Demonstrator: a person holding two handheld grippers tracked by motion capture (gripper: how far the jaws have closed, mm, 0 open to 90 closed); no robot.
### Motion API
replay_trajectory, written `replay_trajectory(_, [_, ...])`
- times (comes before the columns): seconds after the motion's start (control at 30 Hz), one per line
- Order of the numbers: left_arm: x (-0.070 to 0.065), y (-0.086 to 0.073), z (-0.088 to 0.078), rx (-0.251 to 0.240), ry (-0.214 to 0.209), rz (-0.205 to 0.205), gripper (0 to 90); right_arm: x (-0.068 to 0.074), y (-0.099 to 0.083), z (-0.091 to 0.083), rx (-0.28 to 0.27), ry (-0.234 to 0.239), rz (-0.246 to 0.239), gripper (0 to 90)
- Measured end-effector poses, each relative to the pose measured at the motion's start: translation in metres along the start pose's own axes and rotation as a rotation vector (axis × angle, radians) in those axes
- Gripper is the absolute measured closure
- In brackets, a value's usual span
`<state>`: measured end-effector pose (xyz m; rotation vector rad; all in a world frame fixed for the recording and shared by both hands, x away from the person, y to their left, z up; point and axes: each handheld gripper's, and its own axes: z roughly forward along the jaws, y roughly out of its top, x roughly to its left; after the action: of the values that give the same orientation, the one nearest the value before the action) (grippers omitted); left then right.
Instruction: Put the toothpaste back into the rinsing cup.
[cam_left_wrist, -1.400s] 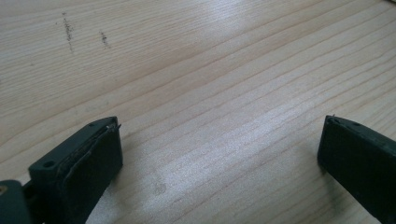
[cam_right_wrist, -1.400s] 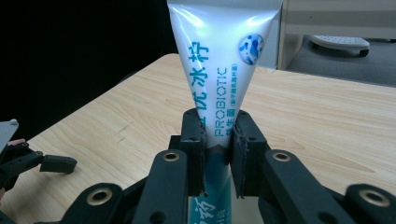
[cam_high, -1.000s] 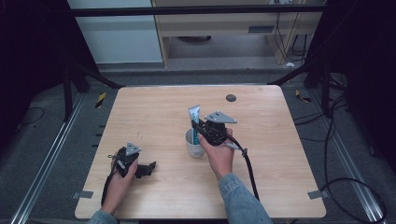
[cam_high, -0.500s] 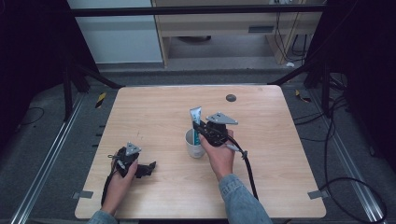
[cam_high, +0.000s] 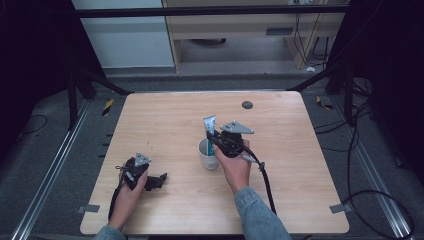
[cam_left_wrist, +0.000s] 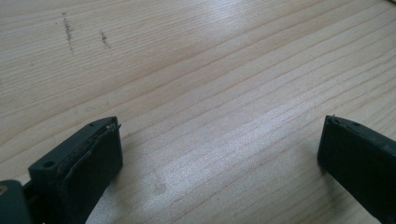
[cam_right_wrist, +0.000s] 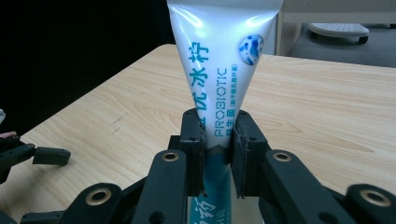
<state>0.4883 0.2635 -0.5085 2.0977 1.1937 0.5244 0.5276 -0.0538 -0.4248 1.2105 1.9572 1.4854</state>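
Observation:
A white and teal toothpaste tube (cam_right_wrist: 219, 79) stands upright, crimped end up, pinched between the jaws of my right gripper (cam_right_wrist: 218, 140), which is shut on it. In the high view the tube (cam_high: 210, 126) rises over a white cup (cam_high: 206, 155) at the table's middle, with the right gripper (cam_high: 217, 142) beside the cup's rim. The tube's lower end is hidden, so I cannot tell whether it reaches into the cup. My left gripper (cam_high: 156, 181) rests low at the front left of the table, open. Bare wood lies between its jaws (cam_left_wrist: 219, 149).
The light wooden table (cam_high: 165, 120) has a small dark round disc (cam_high: 247, 105) near its far edge. A black cable (cam_high: 265, 182) trails from the right gripper toward the front edge. Dark floor and metal frame rails surround the table.
The right gripper and the tube have sunk slightly toward the cup. The left gripper has stayed put.

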Motion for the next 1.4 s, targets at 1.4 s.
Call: replay_trajectory(1.4, [0.0000, 0.0000, 0.0000, 0.000, 0.000, 0.000, 0.0, -0.0053, 0.0034, -0.0006, 0.012, 0.004, 0.023, 73.7])
